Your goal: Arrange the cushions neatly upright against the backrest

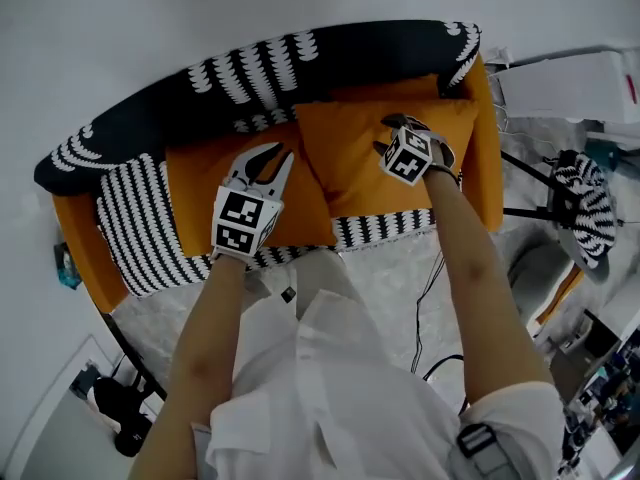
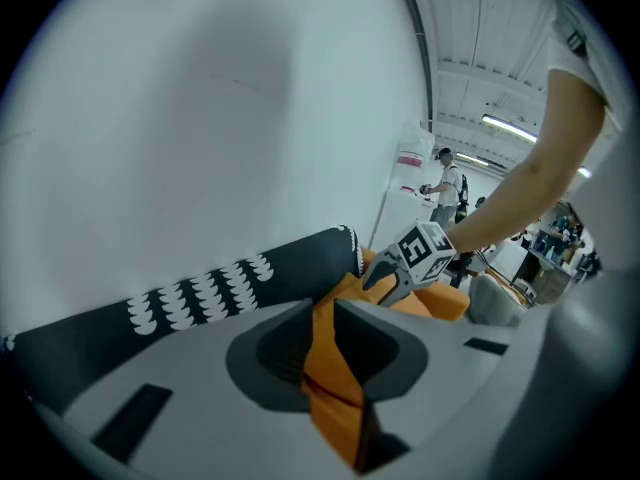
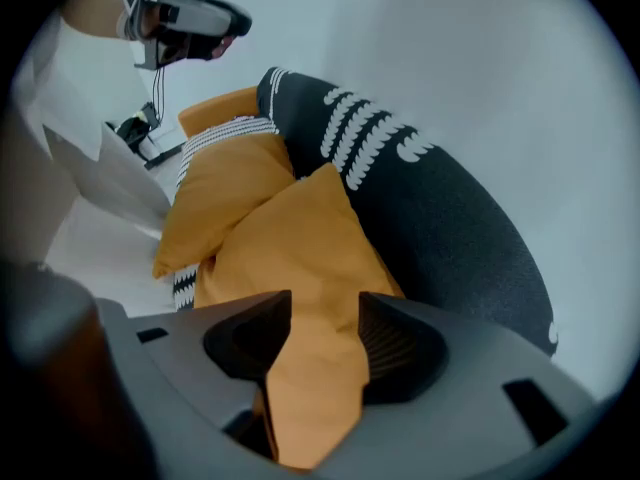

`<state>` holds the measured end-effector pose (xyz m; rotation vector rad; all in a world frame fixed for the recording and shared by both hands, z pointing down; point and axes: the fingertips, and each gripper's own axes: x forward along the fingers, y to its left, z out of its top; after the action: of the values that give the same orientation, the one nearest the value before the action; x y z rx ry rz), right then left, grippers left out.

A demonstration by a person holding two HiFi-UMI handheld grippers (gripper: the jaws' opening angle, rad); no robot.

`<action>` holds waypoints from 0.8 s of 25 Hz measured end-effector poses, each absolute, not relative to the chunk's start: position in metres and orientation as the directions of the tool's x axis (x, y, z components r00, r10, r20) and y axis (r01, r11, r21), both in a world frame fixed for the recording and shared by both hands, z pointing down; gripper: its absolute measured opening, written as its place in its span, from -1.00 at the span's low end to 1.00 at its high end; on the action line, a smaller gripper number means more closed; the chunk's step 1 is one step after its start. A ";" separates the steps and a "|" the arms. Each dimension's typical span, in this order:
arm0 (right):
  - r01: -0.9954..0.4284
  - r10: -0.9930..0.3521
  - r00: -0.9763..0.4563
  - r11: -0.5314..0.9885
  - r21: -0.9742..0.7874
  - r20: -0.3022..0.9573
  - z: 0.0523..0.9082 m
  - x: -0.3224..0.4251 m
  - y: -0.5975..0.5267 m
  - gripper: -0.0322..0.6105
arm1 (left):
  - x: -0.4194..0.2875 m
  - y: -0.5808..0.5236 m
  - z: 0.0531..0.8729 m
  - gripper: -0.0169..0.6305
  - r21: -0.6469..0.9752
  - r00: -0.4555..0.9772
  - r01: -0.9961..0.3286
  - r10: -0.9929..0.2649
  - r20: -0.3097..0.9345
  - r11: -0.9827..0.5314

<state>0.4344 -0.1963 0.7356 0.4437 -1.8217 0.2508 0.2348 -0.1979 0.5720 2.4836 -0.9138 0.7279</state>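
Observation:
Two orange cushions lean on the black, white-patterned backrest of a small sofa. My left gripper rests on the top edge of the left cushion. In the left gripper view that gripper is shut, with a fold of the orange fabric pinched in its narrow gap. My right gripper is at the top of the right cushion. Its jaws stand wide apart, open, and the cushion's corner lies loosely between them. The left cushion shows beyond it.
The sofa has orange armrests and a black-and-white striped seat. A striped chair and a white box stand to the right. Cables trail on the floor. A person stands far off in the left gripper view.

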 end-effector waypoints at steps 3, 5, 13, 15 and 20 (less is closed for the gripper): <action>-0.334 -0.122 -0.186 0.941 0.055 0.975 0.752 0.442 -0.203 -0.15 | 0.233 -0.203 0.575 -0.71 0.182 0.639 -0.696 -0.485 0.597 -0.694; -0.275 -0.083 -0.155 0.961 0.037 0.984 0.763 0.445 -0.201 -0.14 | 0.233 -0.204 0.576 -0.71 0.184 0.635 -0.702 -0.486 0.601 -0.688; -0.186 -0.029 -0.070 0.983 0.016 0.997 0.803 0.448 -0.192 -0.15 | 0.228 -0.205 0.581 -0.71 0.191 0.619 -0.717 -0.488 0.615 -0.670; -0.188 -0.037 -0.057 0.982 0.026 0.998 0.806 0.449 -0.192 -0.25 | 0.226 -0.205 0.581 -0.71 0.191 0.615 -0.722 -0.491 0.617 -0.664; -0.186 -0.029 -0.038 0.982 0.022 0.999 0.799 0.450 -0.190 -0.72 | 0.221 -0.204 0.578 -0.71 0.195 0.611 -0.733 -0.506 0.609 -0.651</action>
<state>0.4499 -0.1900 0.7995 0.1675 -1.6066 0.1270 0.2205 -0.2042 0.5778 2.4096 -0.9851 0.7207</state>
